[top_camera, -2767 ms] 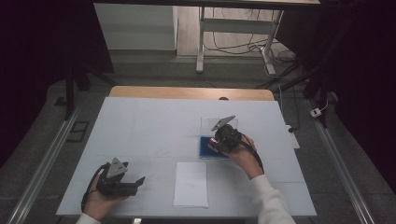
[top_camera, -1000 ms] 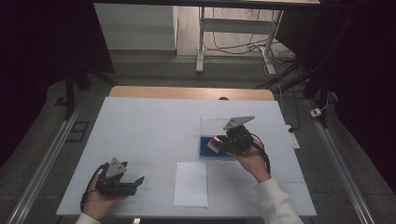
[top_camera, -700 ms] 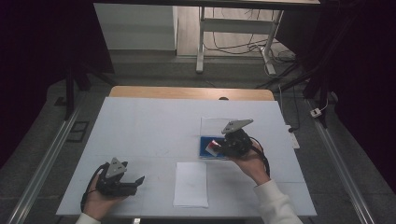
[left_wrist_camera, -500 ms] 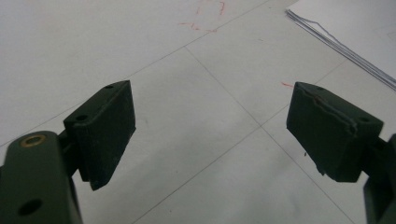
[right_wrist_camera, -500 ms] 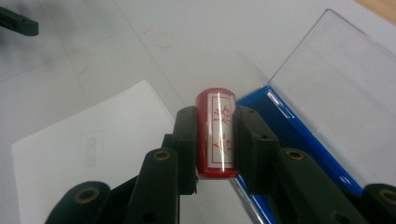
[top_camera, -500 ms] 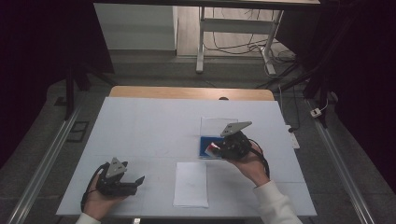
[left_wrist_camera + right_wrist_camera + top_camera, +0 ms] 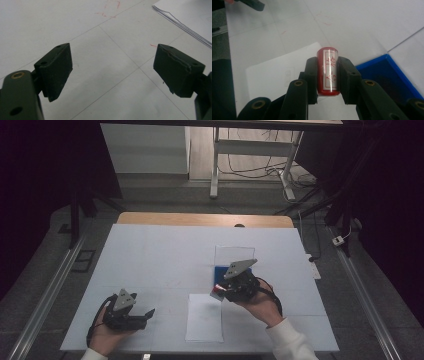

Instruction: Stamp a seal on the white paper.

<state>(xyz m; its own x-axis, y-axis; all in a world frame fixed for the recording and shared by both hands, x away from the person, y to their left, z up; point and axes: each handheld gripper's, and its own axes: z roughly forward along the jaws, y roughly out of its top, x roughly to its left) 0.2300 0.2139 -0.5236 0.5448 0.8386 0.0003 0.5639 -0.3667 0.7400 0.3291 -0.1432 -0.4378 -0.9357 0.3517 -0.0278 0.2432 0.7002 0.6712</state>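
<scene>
So the step here looks like carrying an inked stamp over to the paper: the right gripper (image 7: 327, 75) has its jaws pinched on a small red cylindrical stamp with a white label of red characters (image 7: 328, 71), which sits dead centre in the right gripper view, standing upright between the pads. In the high view that gripper (image 7: 220, 292) is just right of centre, hovering between the blue ink pad tray (image 7: 222, 271) and the white stack of paper sheets (image 7: 205, 317) lower down, right over the stack's upper right corner. The right gripper view has the blue tray (image 7: 387, 75) off to the lower right and the paper (image 7: 277, 72) under and to the left of the stamp. My guess is the next move needs the stamp brought over the sheet and pressed straight down, face flat, or the print will smudge. The right hand (image 7: 257, 297) comes in from the lower right, wrist angled toward the frame's left. The left gripper (image 7: 145, 312) rests at lower left on the white table (image 7: 160, 250), jaws spread wide with nothing between them, well apart from the paper.
</scene>
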